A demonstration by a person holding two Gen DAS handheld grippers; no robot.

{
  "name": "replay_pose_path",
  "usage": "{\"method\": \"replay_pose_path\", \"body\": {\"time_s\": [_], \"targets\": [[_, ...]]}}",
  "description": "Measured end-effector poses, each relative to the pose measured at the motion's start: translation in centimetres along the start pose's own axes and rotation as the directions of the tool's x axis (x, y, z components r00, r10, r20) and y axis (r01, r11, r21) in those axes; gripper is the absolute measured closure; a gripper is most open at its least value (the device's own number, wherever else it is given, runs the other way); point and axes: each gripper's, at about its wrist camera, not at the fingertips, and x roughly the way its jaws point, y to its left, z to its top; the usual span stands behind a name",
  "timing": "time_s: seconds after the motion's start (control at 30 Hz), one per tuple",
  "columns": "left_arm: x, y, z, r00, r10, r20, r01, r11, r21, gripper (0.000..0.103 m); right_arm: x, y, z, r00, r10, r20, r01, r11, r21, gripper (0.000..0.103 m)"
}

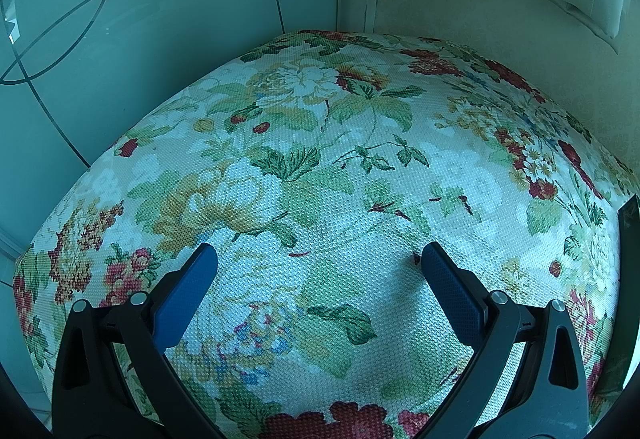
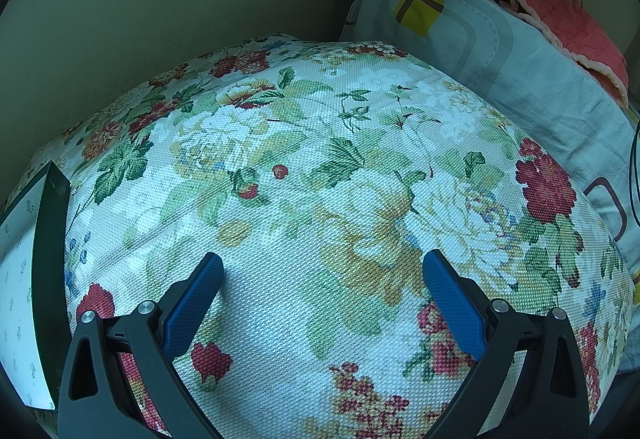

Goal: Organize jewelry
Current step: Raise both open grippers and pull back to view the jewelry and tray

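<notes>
Your left tongs hang wide apart, holding nothing, over a floral cloth on the bench, glass panels far left. No jewelry shows in either view. A dark-edged box, perhaps for jewelry, lies between the tongs: right of the left, left of the right. Your right tongs, equally spread and unladen, seem nearer it. Bedding lies far right.

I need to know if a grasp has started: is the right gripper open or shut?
Open. The right gripper has its blue fingers spread wide apart, with only the floral cloth between them.
</notes>
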Motion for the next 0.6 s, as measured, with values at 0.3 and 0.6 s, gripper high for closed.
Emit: {"method": "replay_pose_path", "body": {"time_s": [0.3, 0.6], "targets": [[-5.0, -2.2, -2.8, 0.997, -0.062, 0.053, 0.058, 0.995, 0.078, 0.002, -3.5, 0.0, -1.2, 0.997, 0.063, 0.035, -0.062, 0.997, -0.045, 0.004], [-16.0, -8.4, -8.5, 0.975, -0.197, 0.099, 0.161, 0.944, 0.289, 0.002, -12.9, 3.9, -5.9, 0.983, 0.184, -0.010, -0.182, 0.962, -0.204, 0.004]]}}
